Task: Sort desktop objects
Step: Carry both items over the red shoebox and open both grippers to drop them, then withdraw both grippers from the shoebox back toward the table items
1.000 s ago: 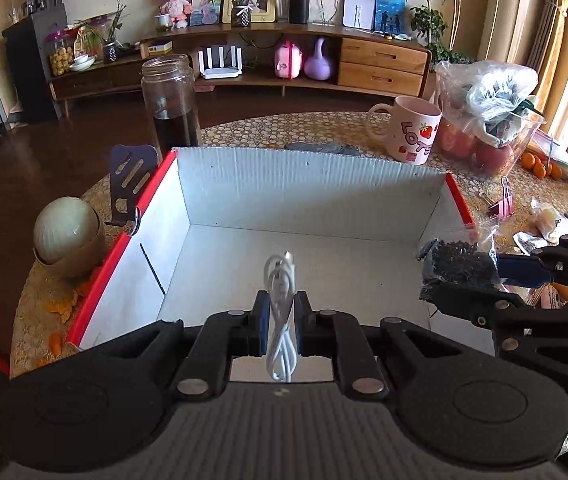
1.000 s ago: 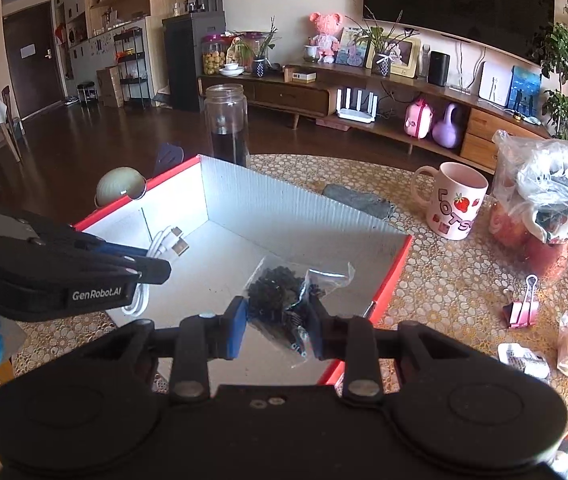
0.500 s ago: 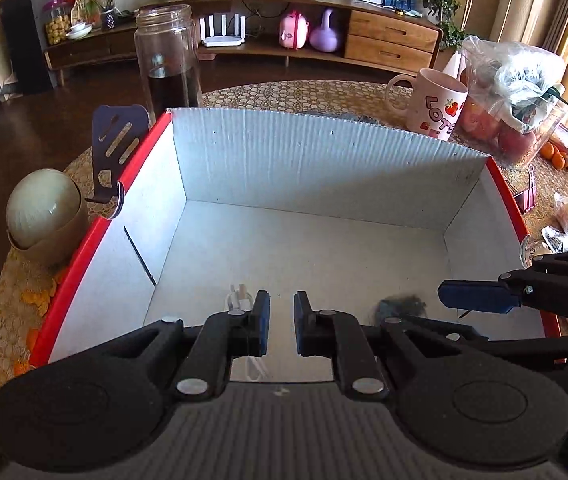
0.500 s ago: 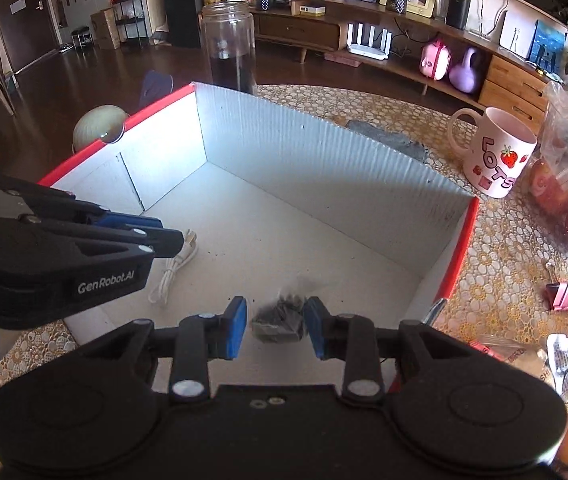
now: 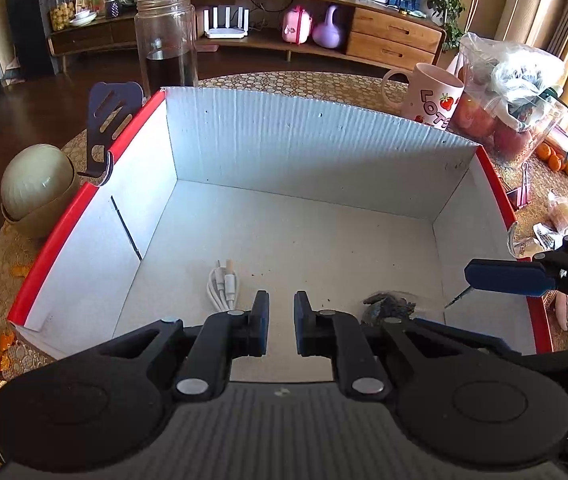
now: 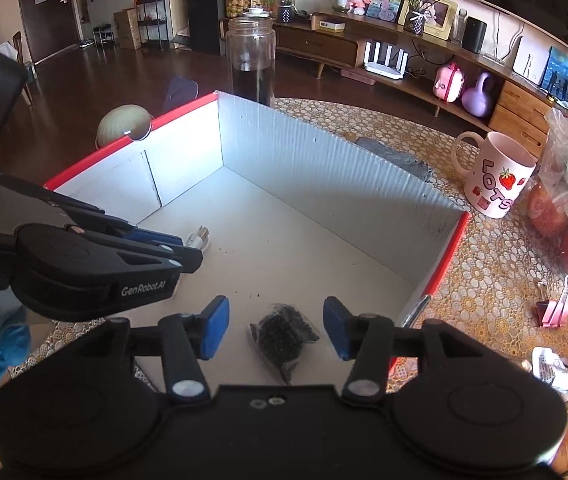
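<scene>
Both items dropped since a second ago: white cable [image 5: 222, 284] and black-bits bag [image 6: 284, 334] lie on box [image 5: 307, 140] floor. Your left gripper [image 5: 281, 322] narrow, empty; right gripper [image 6: 276, 328] jaws just opening, clear of bag.

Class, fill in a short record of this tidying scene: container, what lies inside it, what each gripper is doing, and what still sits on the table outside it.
container: white cardboard box with red rim, on the table
inside, left: white cable lying on the box floor
inside, right: small bag of dark bits on the floor
left gripper: narrow gap between its fingers, nothing between them, cable beside it
right gripper: jaws have just been opening, bag lies loose between the fingers
outside: mug, glass jar, pink binder clip
</scene>
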Motion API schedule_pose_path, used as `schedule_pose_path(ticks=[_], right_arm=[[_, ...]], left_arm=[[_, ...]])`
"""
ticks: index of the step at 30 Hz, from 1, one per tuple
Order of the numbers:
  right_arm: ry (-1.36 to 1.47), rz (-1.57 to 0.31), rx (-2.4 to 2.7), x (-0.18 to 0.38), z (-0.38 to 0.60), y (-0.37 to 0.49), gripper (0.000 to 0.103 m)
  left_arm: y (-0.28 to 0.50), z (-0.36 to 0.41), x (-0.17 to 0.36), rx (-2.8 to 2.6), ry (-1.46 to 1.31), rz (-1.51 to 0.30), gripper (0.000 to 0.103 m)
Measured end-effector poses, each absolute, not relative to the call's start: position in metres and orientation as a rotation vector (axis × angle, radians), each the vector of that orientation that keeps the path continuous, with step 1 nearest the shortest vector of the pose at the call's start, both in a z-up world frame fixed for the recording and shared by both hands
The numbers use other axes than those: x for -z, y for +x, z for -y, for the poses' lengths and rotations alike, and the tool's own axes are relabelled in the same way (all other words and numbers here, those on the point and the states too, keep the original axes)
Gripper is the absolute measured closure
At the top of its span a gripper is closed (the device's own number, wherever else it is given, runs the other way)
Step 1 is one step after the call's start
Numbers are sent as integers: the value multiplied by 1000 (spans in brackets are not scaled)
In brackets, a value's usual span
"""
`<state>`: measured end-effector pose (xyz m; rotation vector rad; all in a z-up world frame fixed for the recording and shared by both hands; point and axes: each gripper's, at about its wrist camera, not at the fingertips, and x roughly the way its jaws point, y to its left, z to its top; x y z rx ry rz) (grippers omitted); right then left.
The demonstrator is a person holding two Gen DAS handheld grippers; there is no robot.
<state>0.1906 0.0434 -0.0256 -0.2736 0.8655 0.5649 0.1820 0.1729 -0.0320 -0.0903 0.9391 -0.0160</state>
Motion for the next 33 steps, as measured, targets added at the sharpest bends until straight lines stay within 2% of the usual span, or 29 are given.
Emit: schedule_pose_path(ticks=[6,8,13,16,30,32,33], right_arm=[[-248,-839,-572,14,-24,178,47],[-237,-833,-572,12,-16,175,43],[-210,-785,-582,1,-2,163,38],[-183,-762,-600,-7,7,156,29],[-175,-703,-582,-26,58,122,22],[-171,-698,-574,-28,65,117,21],[-168,-698,-572,-29,69,115,21]], left_arm=[[171,-162,23,-13,-84,-914,91],[167,-156,21,-30,-67,-910,91],[157,-146,18,-32,-59,-896,91],[152,-143,14,-39,-70,-885,91],[130,-112,4,-16,-32,-853,91],[128,-108,4,-22,-32,-856,89],[126,-106,4,-27,-29,-854,86]])
